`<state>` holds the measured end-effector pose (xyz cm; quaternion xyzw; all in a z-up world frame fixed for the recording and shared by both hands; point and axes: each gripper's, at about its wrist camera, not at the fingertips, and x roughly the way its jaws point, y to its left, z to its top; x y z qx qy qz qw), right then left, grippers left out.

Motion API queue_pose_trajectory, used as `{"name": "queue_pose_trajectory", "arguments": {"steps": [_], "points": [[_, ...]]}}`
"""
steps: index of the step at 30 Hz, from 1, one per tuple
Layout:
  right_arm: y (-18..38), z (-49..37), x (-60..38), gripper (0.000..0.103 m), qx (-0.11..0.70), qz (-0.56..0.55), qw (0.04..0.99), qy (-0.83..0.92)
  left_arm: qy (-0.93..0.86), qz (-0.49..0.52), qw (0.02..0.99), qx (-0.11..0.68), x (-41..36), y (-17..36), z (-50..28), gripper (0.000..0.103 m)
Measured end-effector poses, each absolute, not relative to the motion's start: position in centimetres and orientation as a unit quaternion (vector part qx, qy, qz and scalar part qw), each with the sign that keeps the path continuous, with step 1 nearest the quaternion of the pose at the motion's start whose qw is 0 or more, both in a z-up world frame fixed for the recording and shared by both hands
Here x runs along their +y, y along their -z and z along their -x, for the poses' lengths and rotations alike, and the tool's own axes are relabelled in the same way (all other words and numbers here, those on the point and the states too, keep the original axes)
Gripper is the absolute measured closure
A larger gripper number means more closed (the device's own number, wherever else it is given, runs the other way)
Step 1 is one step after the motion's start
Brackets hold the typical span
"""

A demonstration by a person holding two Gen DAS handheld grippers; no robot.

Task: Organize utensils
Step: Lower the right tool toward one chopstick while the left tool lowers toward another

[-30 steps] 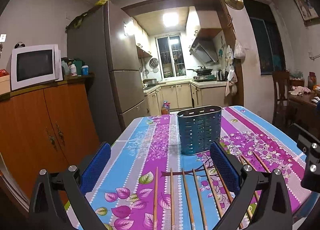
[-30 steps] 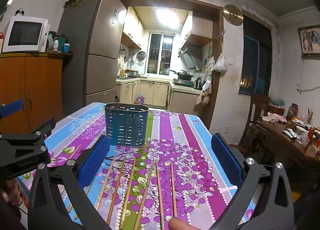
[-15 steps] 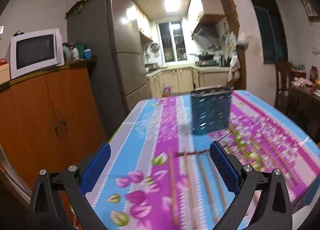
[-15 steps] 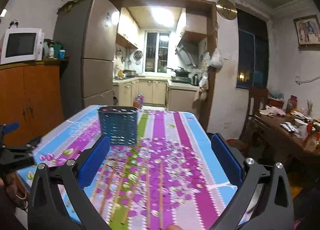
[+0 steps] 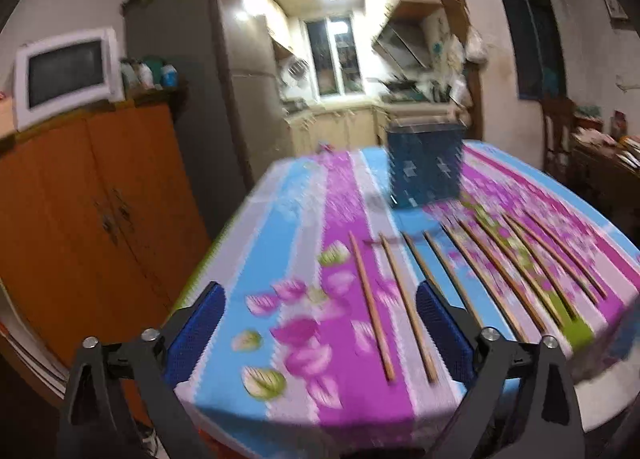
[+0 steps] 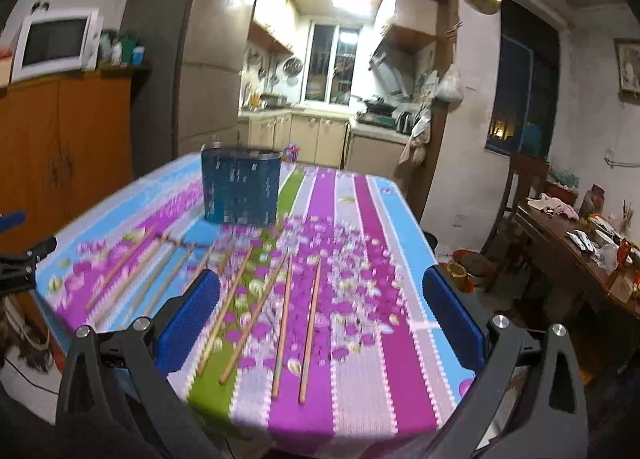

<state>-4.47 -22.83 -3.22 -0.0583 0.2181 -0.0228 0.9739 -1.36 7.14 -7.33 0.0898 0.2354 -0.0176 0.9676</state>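
Observation:
Several wooden chopsticks (image 5: pixel 370 303) (image 6: pixel 310 329) lie side by side on the flowered tablecloth (image 5: pixel 304 227) (image 6: pixel 372 227). A blue perforated utensil holder (image 5: pixel 424 165) (image 6: pixel 240 189) stands upright behind them. My left gripper (image 5: pixel 320 327) hovers above the near left end of the row, jaws wide and closing, nothing pressed between the blue pads; two chopsticks lie below the gap. My right gripper (image 6: pixel 318 319) hangs open over the right end of the row, empty. The left gripper's black frame (image 6: pixel 20 259) shows at the right wrist view's left edge.
An orange cabinet (image 5: pixel 92 211) with a microwave (image 5: pixel 66 75) stands left of the table, beside a grey fridge (image 5: pixel 192 99). A cluttered wooden side table (image 6: pixel 580 247) and a chair (image 6: pixel 524 187) stand to the right. The kitchen lies behind.
Both grippers have pulled back toward the near table edge and dropped lower; the holder looks farther away and the chopsticks' full length is now in view. Both views are motion-blurred.

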Motion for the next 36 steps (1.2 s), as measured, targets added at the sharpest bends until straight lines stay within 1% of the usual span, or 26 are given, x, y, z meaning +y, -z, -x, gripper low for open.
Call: {"name": "queue_pose_trajectory", "arguments": {"steps": [1,6,8,10,11,12,13,14,15,16,17,18,20,21,22,25,36], "points": [[3.7,4.6,-22.9,0.005,0.224,0.06,0.973,0.02,0.029,-0.094,0.964,0.248,7.1,8.0,1.7,0.012],[5.9,5.6,-24.5,0.006,0.257,0.023,0.966,0.009,0.045,-0.107,0.954,0.278,6.6,10.0,2.6,0.013],[6.6,6.1,-25.0,0.01,0.267,0.007,0.964,0.005,0.055,-0.102,0.951,0.287,6.4,10.7,2.9,0.014],[7.2,6.4,-25.2,0.017,0.276,0.0,0.961,0.001,0.075,-0.094,0.948,0.295,6.1,11.3,3.2,0.02],[7.6,6.5,-25.3,0.019,0.283,-0.001,0.959,0.001,0.084,-0.091,0.947,0.297,5.9,11.5,3.4,0.022],[8.0,6.6,-25.3,0.024,0.291,-0.001,0.957,0.003,0.089,-0.09,0.946,0.299,5.8,11.7,3.5,0.024],[8.3,6.6,-25.2,0.03,0.296,-0.001,0.955,0.004,0.095,-0.089,0.944,0.303,5.6,12.0,3.6,0.028],[8.9,6.6,-25.2,0.034,0.308,-0.002,0.951,0.003,0.1,-0.088,0.942,0.307,5.5,12.2,3.6,0.03],[9.4,6.5,-25.2,0.041,0.316,-0.003,0.949,0.0,0.102,-0.087,0.941,0.31,5.4,12.4,3.5,0.034],[9.8,6.4,-25.1,0.051,0.325,-0.003,0.946,-0.003,0.106,-0.083,0.939,0.315,5.3,12.6,3.3,0.042],[10.4,6.1,-24.9,0.056,0.336,-0.002,0.942,-0.009,0.109,-0.078,0.938,0.319,5.3,12.8,3.2,0.047],[10.8,5.9,-24.8,0.063,0.344,0.0,0.939,-0.012,0.112,-0.073,0.937,0.323,5.3,13.0,3.1,0.055],[11.4,5.6,-24.7,0.07,0.352,0.002,0.936,-0.019,0.119,-0.06,0.933,0.333,5.5,13.5,2.6,0.063],[11.7,5.4,-24.5,0.076,0.356,0.003,0.934,-0.022,0.121,-0.056,0.932,0.336,5.5,13.7,2.5,0.07],[11.9,5.2,-24.4,0.079,0.359,0.006,0.933,-0.022,0.127,-0.054,0.93,0.342,5.4,14.0,2.3,0.078],[12.6,4.8,-24.5,0.083,0.368,0.005,0.93,-0.02,0.133,-0.051,0.927,0.348,5.2,14.7,2.0,0.083],[14.0,3.9,-24.7,0.085,0.372,-0.007,0.928,-0.02,0.099,-0.042,0.936,0.335,5.6,15.2,0.2,0.083]]}}
